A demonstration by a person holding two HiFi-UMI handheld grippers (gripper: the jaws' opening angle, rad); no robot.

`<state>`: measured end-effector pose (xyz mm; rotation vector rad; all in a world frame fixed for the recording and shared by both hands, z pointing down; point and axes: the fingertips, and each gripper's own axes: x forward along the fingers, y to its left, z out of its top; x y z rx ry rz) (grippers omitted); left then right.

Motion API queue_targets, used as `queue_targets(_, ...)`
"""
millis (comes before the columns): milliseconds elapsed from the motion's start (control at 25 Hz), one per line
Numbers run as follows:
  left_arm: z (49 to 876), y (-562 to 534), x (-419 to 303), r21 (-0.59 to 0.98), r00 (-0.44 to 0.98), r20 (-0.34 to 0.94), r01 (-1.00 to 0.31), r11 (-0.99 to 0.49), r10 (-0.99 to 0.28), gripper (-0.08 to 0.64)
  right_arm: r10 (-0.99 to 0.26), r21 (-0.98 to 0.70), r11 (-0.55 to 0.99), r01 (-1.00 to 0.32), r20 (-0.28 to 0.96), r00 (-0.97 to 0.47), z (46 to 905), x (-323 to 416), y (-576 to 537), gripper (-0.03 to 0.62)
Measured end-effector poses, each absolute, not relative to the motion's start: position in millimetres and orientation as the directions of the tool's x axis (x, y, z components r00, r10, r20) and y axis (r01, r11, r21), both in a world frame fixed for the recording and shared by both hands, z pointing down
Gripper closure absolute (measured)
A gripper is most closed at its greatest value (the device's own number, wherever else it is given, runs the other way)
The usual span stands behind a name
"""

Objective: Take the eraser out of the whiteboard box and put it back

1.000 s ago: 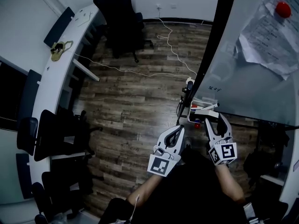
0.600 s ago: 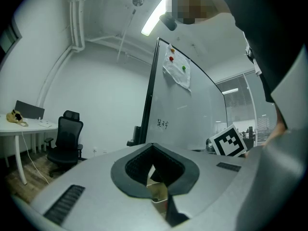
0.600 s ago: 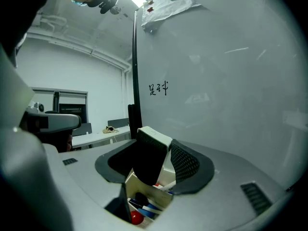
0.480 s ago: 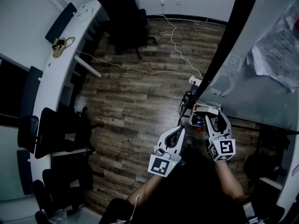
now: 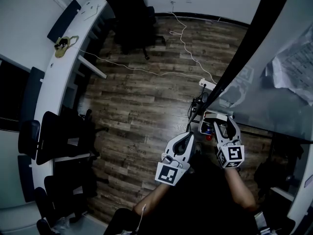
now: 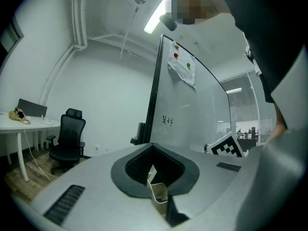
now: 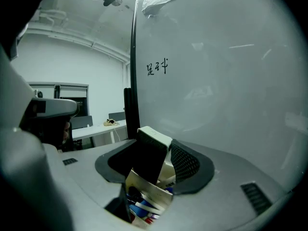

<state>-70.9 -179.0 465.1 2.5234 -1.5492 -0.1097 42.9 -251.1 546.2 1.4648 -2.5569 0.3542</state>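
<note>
While our right tool point(image 5: 223, 124) grips the black-felt eraser point(image 7: 150, 153) at the white box point(image 7: 147, 189) rim, our left tool point(image 5: 189, 135) is closed. The head view hides that eraser.

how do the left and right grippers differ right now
The left gripper has its jaws together on nothing; the right gripper has its jaws apart, clamped on the eraser. The left gripper sits short of the whiteboard box; the right gripper reaches over it. Both point toward the whiteboard.
</note>
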Motion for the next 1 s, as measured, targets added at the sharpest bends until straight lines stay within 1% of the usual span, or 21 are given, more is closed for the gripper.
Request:
queue_targets(360, 469, -185, -73, 0.197, 0.449, 0.037, -0.879, -0.434, -0.893, 0.554, -0.797, -0.075, 0.523, -0.849, 0.308, -0.519, 558, 29, -253, 0.359)
queue_targets(600, 469, -184, -73, 0.202, 0.446, 0.037, -0.88, -0.43, -0.894, 0.554, -0.785, -0.063, 0.544, -0.837, 0.313, -0.534, 561, 26, -253, 0.357)
queue_targets(760, 467, -181, -73, 0.2, 0.446, 0.029, -0.879, -0.432, -0.895, 0.554, -0.78, -0.059, 0.554, -0.83, 0.311, -0.543, 559, 27, -249, 0.356)
queue_targets(1000, 465, -176, -71, 0.202, 0.449, 0.023, -0.877, -0.436, -0.893, 0.554, -0.803, -0.041, 0.542, -0.839, 0.27, -0.532, 548, 35, -243, 0.356)
